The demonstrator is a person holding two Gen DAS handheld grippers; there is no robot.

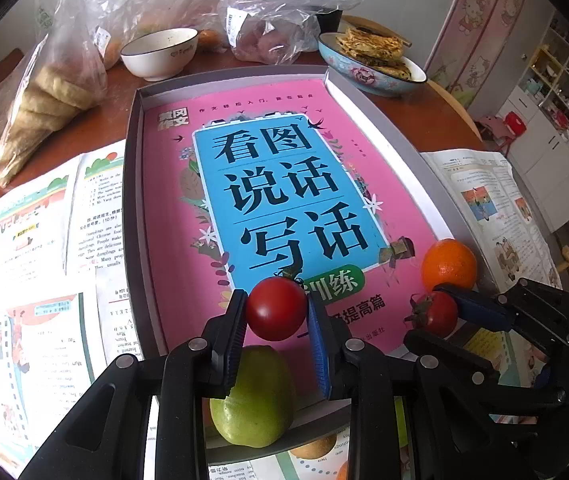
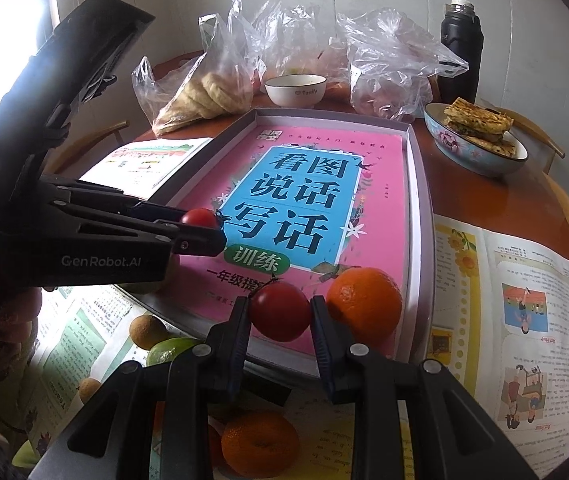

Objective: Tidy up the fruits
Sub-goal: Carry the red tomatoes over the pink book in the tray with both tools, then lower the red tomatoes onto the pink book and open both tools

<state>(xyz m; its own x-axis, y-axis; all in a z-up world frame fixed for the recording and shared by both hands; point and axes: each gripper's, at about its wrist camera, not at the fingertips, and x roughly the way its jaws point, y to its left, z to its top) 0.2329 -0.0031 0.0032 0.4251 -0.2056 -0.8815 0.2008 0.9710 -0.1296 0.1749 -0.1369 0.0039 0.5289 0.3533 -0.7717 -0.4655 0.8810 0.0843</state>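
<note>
Left wrist view shows the left gripper (image 1: 276,312) clenched on a cherry tomato (image 1: 275,308), held over the near end of the grey tray (image 1: 132,184) lined with a pink book (image 1: 284,184). Right wrist view shows the right gripper (image 2: 280,312) grasping a second cherry tomato (image 2: 280,311) above the tray's near edge, just beside an orange (image 2: 364,306) resting in the tray corner. A green fruit (image 1: 254,396) lies under the left gripper by the tray's rim, and a second orange (image 2: 259,442) sits on the newspaper (image 2: 524,320) below the right gripper.
</note>
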